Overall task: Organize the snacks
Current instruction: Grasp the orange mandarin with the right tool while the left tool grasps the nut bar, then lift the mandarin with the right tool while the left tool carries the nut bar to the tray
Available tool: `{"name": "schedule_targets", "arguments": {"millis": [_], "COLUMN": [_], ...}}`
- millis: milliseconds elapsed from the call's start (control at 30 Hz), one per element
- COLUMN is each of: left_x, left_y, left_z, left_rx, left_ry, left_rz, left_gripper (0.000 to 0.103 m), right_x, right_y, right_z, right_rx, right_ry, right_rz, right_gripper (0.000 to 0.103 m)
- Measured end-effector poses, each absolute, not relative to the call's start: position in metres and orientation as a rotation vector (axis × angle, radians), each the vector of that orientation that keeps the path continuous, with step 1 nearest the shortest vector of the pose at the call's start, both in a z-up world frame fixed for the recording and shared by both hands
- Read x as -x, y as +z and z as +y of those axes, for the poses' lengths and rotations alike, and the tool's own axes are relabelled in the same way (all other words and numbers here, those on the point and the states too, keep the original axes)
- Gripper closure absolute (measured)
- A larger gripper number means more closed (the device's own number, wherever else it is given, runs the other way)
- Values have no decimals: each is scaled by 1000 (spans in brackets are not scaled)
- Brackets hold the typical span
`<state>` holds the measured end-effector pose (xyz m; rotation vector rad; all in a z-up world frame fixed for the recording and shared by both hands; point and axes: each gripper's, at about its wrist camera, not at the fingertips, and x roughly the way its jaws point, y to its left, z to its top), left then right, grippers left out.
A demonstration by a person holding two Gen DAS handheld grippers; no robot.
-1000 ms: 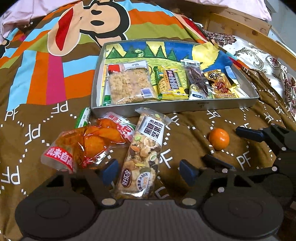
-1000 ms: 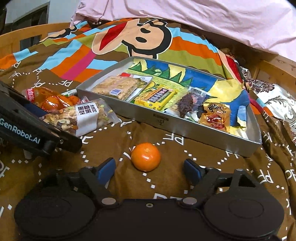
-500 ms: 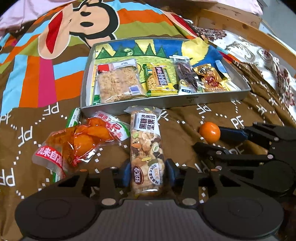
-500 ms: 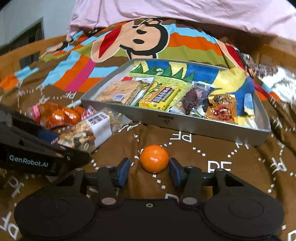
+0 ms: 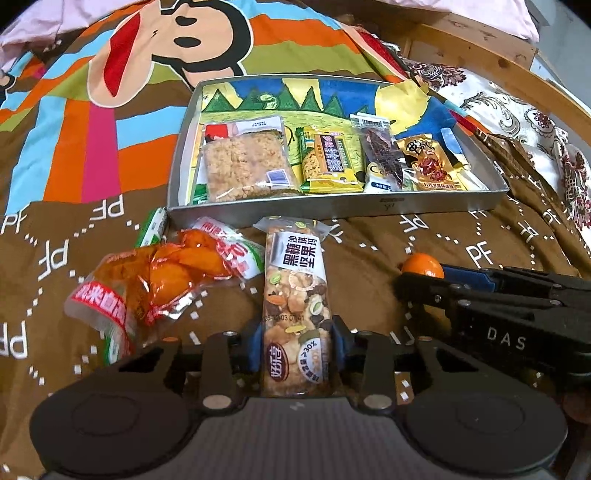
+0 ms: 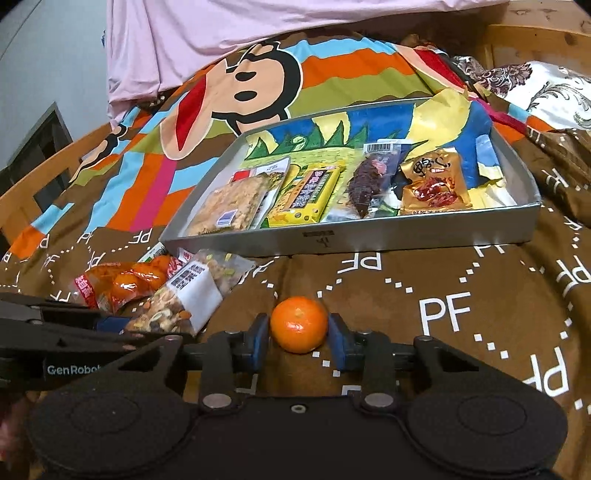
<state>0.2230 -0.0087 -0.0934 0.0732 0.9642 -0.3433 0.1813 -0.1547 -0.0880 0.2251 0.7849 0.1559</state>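
A long clear nut bar packet (image 5: 295,280) lies on the brown bedspread in front of the metal tray (image 5: 332,212). My left gripper (image 5: 295,343) is closing, and its blue pads press the near end of the packet from both sides. A small orange mandarin (image 6: 298,325) sits on the bedspread to the right. My right gripper (image 6: 298,339) is shut on it, a pad against each side. The tray holds a rice-crisp pack (image 5: 243,166), a yellow bar (image 5: 328,162), a dark snack (image 5: 384,155) and a golden packet (image 5: 428,162).
An orange-red snack bag (image 5: 155,280) and a green packet (image 5: 153,229) lie left of the nut bar. A wooden bed frame (image 5: 480,48) runs behind and right of the tray. A pink cloth (image 6: 258,33) covers the bed's far end.
Both grippers went from wide open to closed: the left onto the nut bar packet, the right onto the mandarin. The right gripper also rolled, tilting its view.
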Motion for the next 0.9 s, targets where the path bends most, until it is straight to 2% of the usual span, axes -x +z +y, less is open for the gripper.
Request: {"name": "schedule_targets", "arguments": {"millis": [267, 600, 900], "left_x": [-199, -174, -168], "left_y": [-79, -54, -35], "left_z": [-18, -22, -23], "left_rx": [-130, -174, -174], "left_ry": [-355, -337, -288], "left_rz": [917, 773, 661], "left_gripper": [64, 64, 64], "right_x": [-159, -133, -134], "right_y": [-71, -36, -19], "right_z": [-152, -148, -145], "right_rx": [-181, -64, -67], "right_ry": [136, 114, 89], "right_rz": [770, 638, 560], "right_gripper": [67, 67, 67]}}
